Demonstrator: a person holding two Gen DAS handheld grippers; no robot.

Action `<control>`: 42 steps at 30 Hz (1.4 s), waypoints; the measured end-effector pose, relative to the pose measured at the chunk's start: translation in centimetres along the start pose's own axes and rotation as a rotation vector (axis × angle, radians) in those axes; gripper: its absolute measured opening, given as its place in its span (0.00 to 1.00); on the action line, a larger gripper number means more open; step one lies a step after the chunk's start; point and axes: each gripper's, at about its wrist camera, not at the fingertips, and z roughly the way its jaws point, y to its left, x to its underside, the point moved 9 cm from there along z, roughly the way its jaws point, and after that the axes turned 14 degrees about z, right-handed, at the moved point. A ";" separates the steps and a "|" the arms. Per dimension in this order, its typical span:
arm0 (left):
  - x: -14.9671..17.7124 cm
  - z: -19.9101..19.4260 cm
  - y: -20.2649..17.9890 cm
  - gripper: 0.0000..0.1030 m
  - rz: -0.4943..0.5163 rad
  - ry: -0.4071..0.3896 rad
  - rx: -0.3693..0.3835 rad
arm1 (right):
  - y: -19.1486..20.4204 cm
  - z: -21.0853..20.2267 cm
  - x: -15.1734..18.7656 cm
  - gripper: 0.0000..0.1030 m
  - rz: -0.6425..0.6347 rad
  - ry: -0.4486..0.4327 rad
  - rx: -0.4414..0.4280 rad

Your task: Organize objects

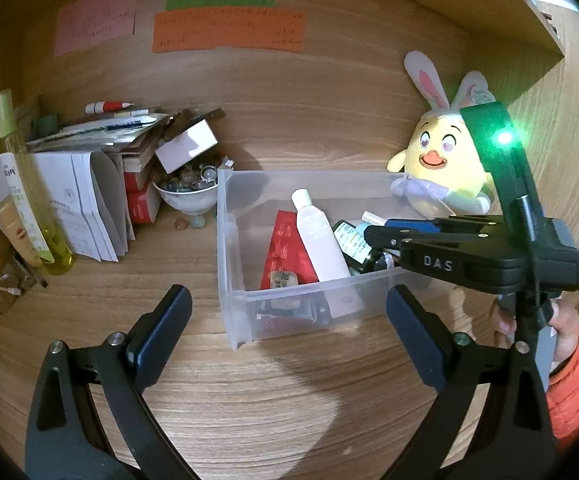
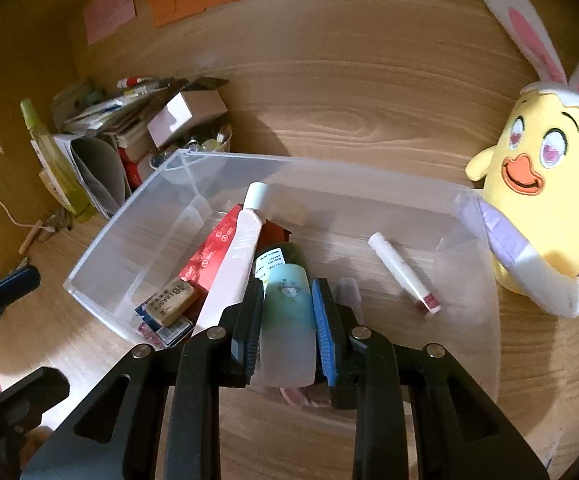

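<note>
A clear plastic bin sits on the wooden desk. It holds a red box, a white tube, an eraser, a dark green bottle and a small white stick. My right gripper is shut on a pale teal bottle over the bin's near edge; it also shows in the left wrist view, reaching into the bin from the right. My left gripper is open and empty in front of the bin.
A yellow chick plush with bunny ears leans against the bin's right end. At the left stand a yellow-green spray bottle, a stack of papers and boxes and a bowl of small trinkets. Coloured notes hang on the back wall.
</note>
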 end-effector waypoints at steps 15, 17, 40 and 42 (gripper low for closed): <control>-0.1 0.1 0.0 0.96 -0.012 -0.001 0.011 | -0.1 -4.7 0.7 0.59 -0.022 -0.068 -0.007; -0.1 0.0 -0.1 0.96 -0.011 -0.002 0.012 | -0.4 -5.7 1.1 0.62 -0.020 -0.088 0.000; -0.5 -0.8 -2.4 0.96 0.027 -0.031 0.022 | -3.0 -10.5 4.7 0.70 0.041 -0.172 0.005; -0.5 -0.8 -2.5 0.96 0.028 -0.031 0.022 | -3.2 -10.6 4.8 0.70 0.047 -0.175 0.003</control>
